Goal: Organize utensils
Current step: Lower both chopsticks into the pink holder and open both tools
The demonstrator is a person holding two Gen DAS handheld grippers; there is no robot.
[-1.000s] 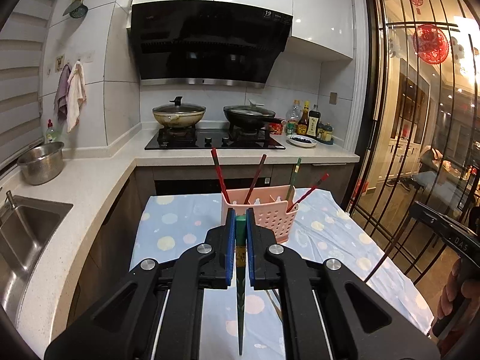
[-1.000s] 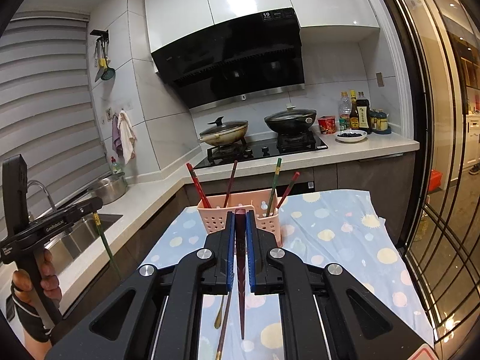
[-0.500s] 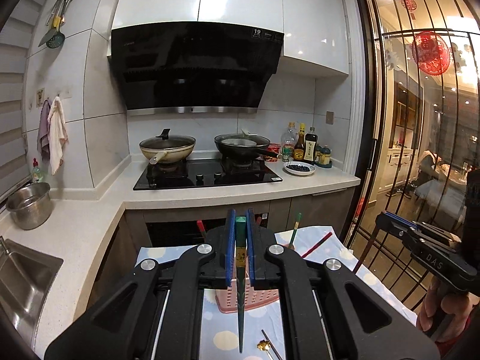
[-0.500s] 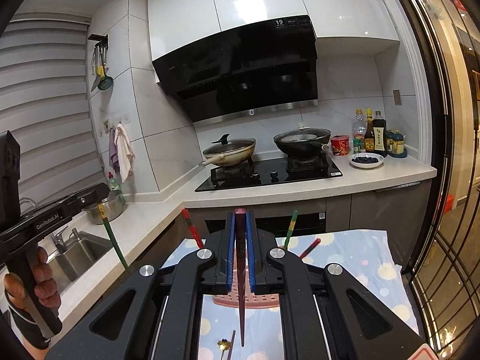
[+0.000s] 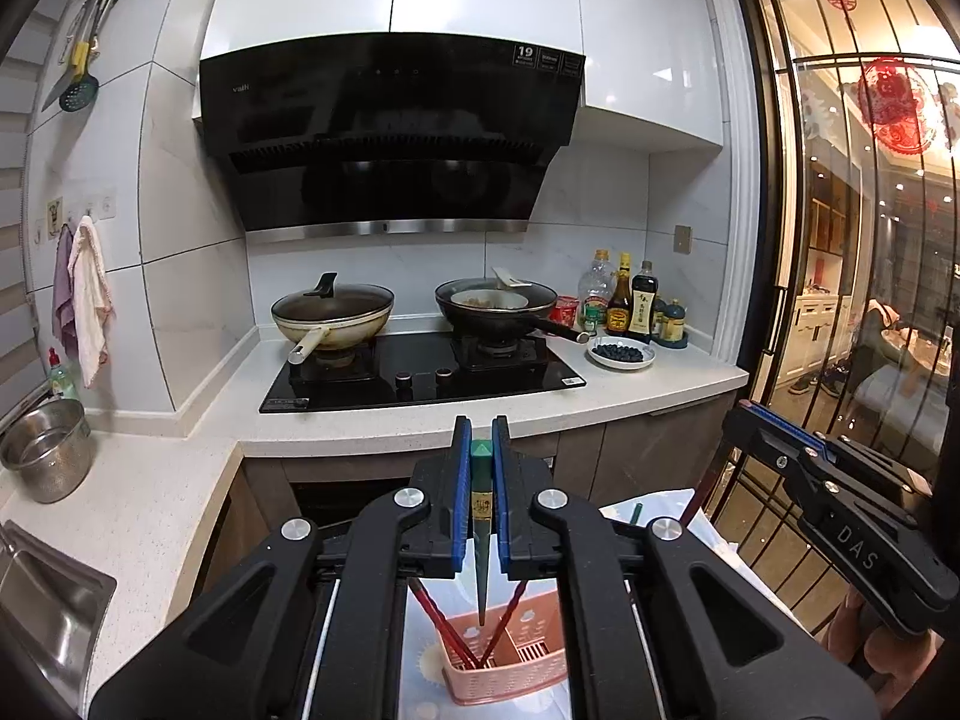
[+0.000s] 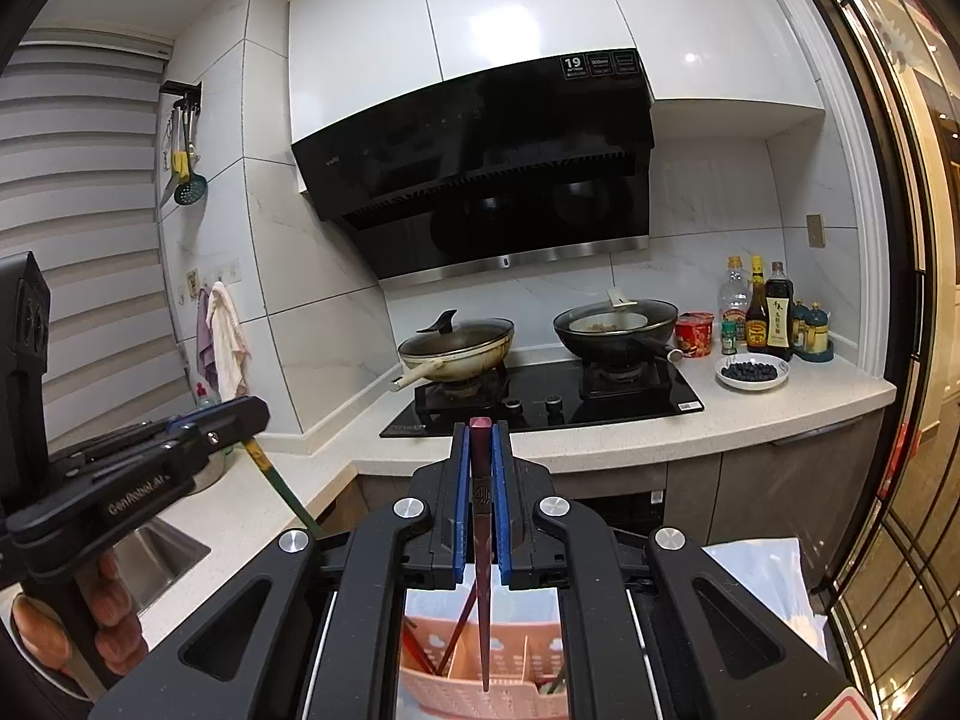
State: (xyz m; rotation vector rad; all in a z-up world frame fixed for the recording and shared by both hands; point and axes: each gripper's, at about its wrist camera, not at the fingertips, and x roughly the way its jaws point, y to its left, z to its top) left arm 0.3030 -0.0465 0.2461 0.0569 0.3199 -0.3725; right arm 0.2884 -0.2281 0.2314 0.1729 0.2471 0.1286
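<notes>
White tile, a black range hood and a stone counter with a hob fill the background, while the pink basket (image 5: 507, 660) sits low in both wrist views on a cloth-covered desk (image 6: 759, 564) with pale dots.

The left gripper (image 5: 478, 462) has its jaws pinching a green chopstick (image 5: 481, 564), tip hanging just above the basket's rim. The right gripper (image 6: 481, 456) has its jaws pressed on a dark red chopstick (image 6: 483, 612), its tip over the basket's divided compartments. Red chopsticks (image 5: 456, 630) already lean inside.

Risks, as I judge them: each stick is held near its top, so the long free end could swing and miss a compartment, or strike the leaning sticks and knock them askew. Letting go too high could bounce a stick out onto the cloth. With both grippers working over one small basket, the two sticks could also clash.

Around the scene: two pans on the hob (image 5: 420, 378), sauce bottles (image 6: 762, 312), a plate of dark berries (image 6: 753, 372), a steel pot (image 5: 48, 456) near the sink. None of these stands between the sticks and the basket; only the leaning sticks crowd the openings.
</notes>
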